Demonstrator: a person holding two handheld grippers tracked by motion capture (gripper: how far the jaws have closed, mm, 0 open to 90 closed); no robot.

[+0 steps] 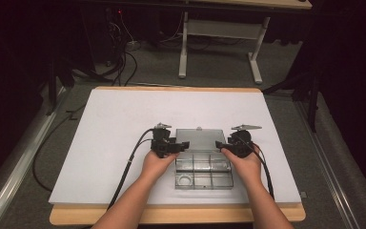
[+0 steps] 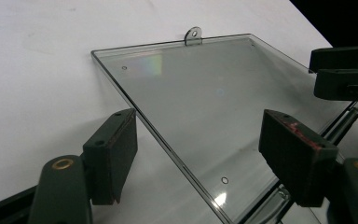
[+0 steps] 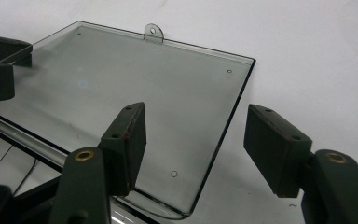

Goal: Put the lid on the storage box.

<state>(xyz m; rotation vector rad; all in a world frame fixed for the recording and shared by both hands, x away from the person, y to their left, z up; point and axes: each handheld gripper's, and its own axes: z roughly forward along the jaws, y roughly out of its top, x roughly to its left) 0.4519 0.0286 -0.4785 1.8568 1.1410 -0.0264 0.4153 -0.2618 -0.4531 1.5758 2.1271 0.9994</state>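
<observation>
The clear plastic box with little compartments sits near the front of the white surface, right between your two hands. Its flat see-through lid is flipped open and lies back flat on the far side, so you can get at the compartments. A small tab with a hole sticks out from the lid's far edge. Your left gripper is open wide, with one side edge of the lid running between its two black jaws. Your right gripper is open wide too, and stands over the other side edge the same way. Neither one pinches anything. I think you put one on each side so the lid lifts evenly and does not twist.
</observation>
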